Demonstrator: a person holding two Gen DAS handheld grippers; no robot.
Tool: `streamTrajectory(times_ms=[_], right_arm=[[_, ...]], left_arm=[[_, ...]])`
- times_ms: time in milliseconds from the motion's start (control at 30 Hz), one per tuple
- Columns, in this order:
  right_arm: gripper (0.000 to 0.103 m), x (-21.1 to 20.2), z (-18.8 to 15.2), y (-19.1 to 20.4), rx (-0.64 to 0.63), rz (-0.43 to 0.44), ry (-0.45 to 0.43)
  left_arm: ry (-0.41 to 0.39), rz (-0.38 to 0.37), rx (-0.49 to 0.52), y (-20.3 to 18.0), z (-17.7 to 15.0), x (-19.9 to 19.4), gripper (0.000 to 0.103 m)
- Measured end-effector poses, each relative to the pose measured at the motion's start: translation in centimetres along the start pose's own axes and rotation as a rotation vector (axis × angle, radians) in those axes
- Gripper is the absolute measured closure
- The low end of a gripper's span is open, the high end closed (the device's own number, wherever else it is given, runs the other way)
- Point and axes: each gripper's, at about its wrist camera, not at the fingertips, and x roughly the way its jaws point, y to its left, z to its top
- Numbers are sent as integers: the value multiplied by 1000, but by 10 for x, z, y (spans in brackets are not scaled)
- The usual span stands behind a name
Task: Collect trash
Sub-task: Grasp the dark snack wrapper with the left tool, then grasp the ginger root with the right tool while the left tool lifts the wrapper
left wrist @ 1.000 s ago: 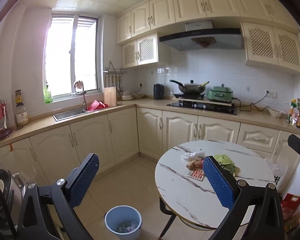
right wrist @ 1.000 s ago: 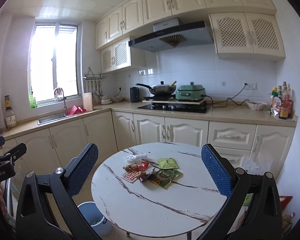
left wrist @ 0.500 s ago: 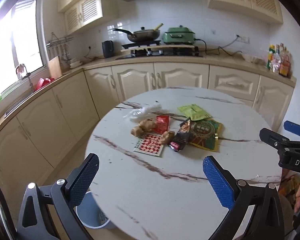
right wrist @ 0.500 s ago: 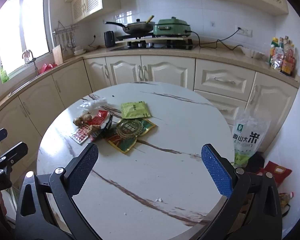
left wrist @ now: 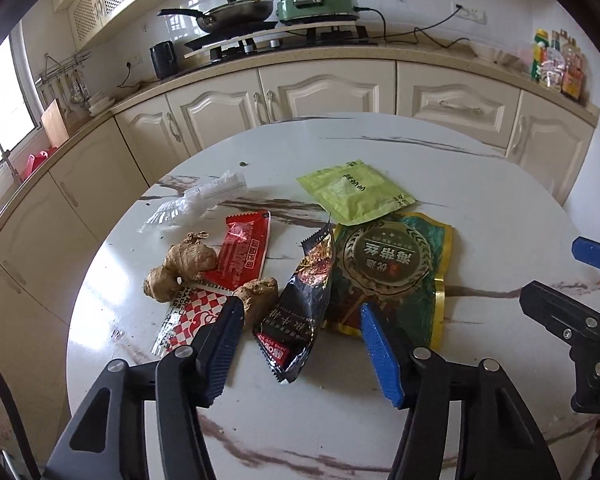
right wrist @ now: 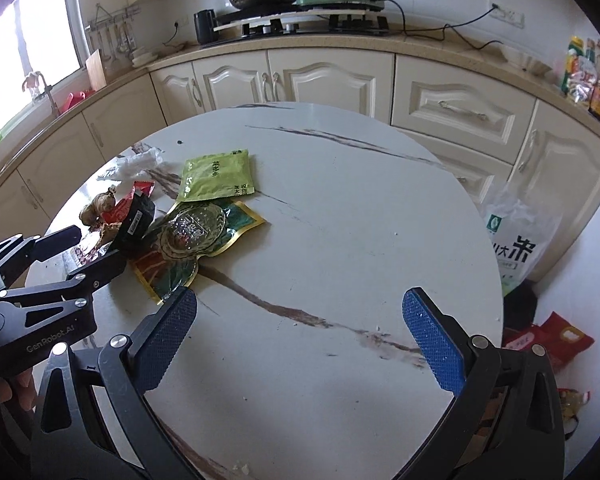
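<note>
Trash lies on the round marble table [left wrist: 480, 184]: a black snack wrapper [left wrist: 300, 312], a dark green and gold pouch [left wrist: 396, 264], a light green sachet [left wrist: 352, 192], a red wrapper [left wrist: 244, 252], a red-checked wrapper [left wrist: 188, 316] and clear plastic [left wrist: 196, 204]. Two ginger pieces [left wrist: 180, 268] lie among them. My left gripper [left wrist: 300, 344] is open, its fingers either side of the black wrapper's near end. My right gripper [right wrist: 300, 340] is open and empty over bare table [right wrist: 340, 208], right of the green and gold pouch [right wrist: 196, 236] and the light green sachet [right wrist: 216, 176].
Cream cabinets and a counter with a hob, pan [left wrist: 232, 12] and green cooker [left wrist: 320, 0] run behind the table. A white rice bag [right wrist: 516, 236] and red packets [right wrist: 552, 340] sit on the floor at the right. Bottles [left wrist: 556, 60] stand on the counter's right end.
Both grippers moved down and closer to the table. The left now straddles the black wrapper and its jaws have narrowed. The blue bin has left the view.
</note>
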Motion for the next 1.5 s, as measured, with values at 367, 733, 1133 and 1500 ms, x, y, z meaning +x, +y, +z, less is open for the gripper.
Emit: streamTrajectory(times_ms=[367,733,1133,1500], right_arm=[[0,25,18,13,-40,32,31],[0,38,45,64,-119,121,16],[0,70,37,144,-180,234,76],[66,92,36,171,-244,267,121]], left_arm=[[-54,-118,-71,20,3,0,103],[-149,-275,-207,82,-36,-57,103],[-83,-225,-191,122,-71,-61,102],[-81,-278,-213,124,-87,-65,46]])
